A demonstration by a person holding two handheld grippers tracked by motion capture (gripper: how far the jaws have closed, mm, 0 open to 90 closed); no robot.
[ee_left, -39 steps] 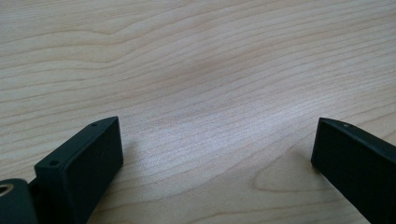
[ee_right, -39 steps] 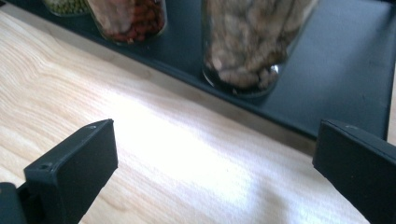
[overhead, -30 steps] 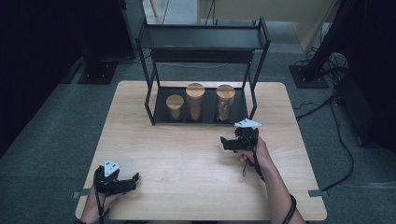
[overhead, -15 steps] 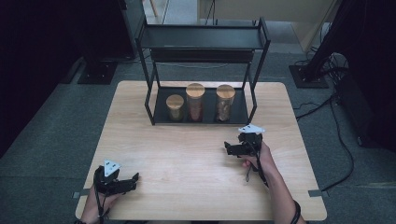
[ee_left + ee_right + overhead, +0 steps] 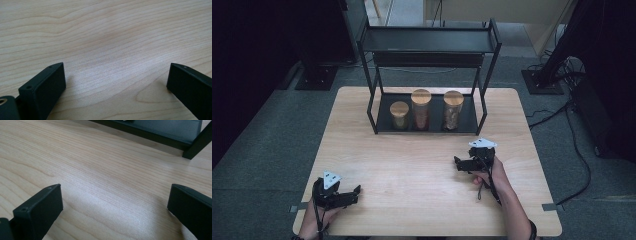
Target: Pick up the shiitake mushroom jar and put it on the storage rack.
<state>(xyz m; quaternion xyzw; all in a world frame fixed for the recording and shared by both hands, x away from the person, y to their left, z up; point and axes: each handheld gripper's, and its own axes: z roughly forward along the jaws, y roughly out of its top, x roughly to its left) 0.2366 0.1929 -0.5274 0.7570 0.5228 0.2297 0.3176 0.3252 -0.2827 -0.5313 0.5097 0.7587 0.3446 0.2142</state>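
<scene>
Three glass jars with wooden lids stand side by side on the bottom shelf of a black metal rack (image 5: 430,44): a short one (image 5: 399,115), a tall one (image 5: 421,108) and another tall one (image 5: 453,109). My left gripper (image 5: 356,192) rests near the table's front left corner, open, with bare wood between its jaws (image 5: 115,72). My right gripper (image 5: 458,164) is low over the table in front of the rack's right leg, open and holding nothing (image 5: 115,195). The rack's base edge (image 5: 150,131) shows at the top of the right gripper view.
The wooden table (image 5: 412,165) is bare between the two grippers. The rack's legs (image 5: 484,117) stand on the far half of the table. Cables (image 5: 572,130) and dark stands lie on the grey floor around it.
My right gripper has drawn back from the rack toward the front of the table and lower. The left gripper has stayed still.
</scene>
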